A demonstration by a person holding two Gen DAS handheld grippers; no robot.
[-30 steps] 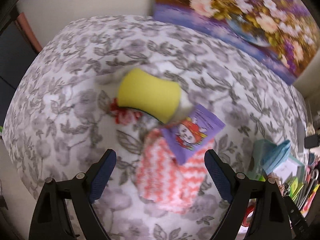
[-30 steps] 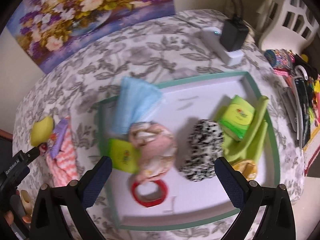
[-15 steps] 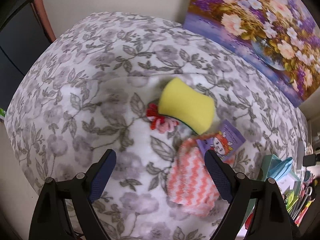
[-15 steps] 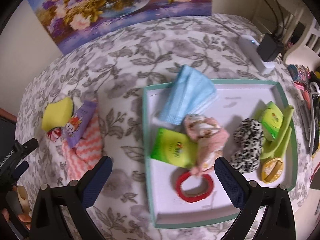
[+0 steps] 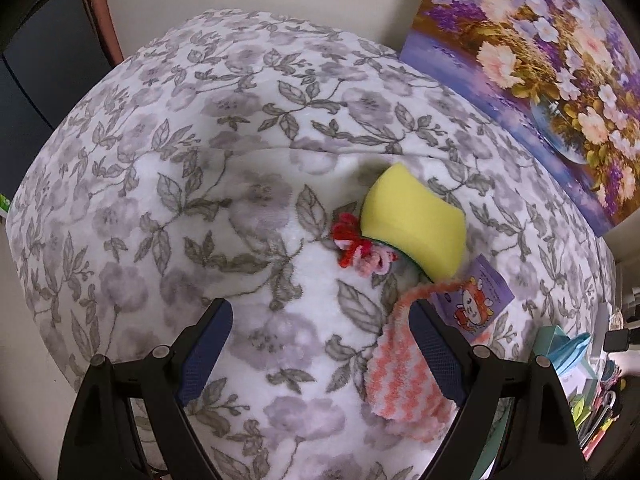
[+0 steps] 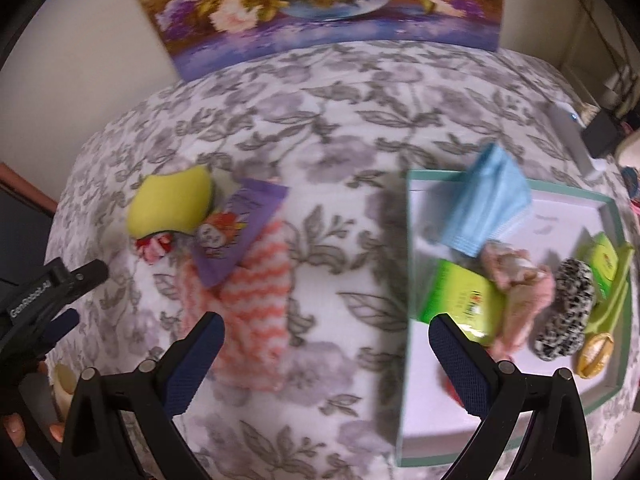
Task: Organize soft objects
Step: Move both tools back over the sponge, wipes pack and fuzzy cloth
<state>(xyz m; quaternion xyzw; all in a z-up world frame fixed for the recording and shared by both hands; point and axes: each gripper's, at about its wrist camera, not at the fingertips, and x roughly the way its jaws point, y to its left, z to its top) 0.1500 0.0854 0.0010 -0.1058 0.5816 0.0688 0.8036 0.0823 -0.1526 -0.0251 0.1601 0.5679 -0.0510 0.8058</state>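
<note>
A yellow sponge [image 5: 414, 224] lies on the floral cloth, with a red and pink yarn flower [image 5: 358, 252] at its left edge. A purple cartoon packet [image 5: 474, 306] rests on an orange-and-white zigzag cloth [image 5: 404, 376]. My left gripper [image 5: 322, 354] is open and empty, just left of the zigzag cloth. The same pile shows in the right wrist view: sponge [image 6: 170, 204], packet [image 6: 236, 236], zigzag cloth [image 6: 250, 300]. My right gripper [image 6: 326, 364] is open and empty, between the pile and the green-rimmed tray [image 6: 404, 380].
The tray holds a blue face mask [image 6: 492, 204], green tissue packs [image 6: 464, 300], a pink fluffy piece [image 6: 520, 280], a black-and-white scrunchie [image 6: 564, 312] and other items. A flower painting [image 6: 320, 4] leans at the back. A white power strip [image 6: 572, 140] lies at the far right.
Both grippers have swung left. The pile has shifted right in the left wrist view, and the tray has moved toward the right edge in the right wrist view. Both stay open and empty.
</note>
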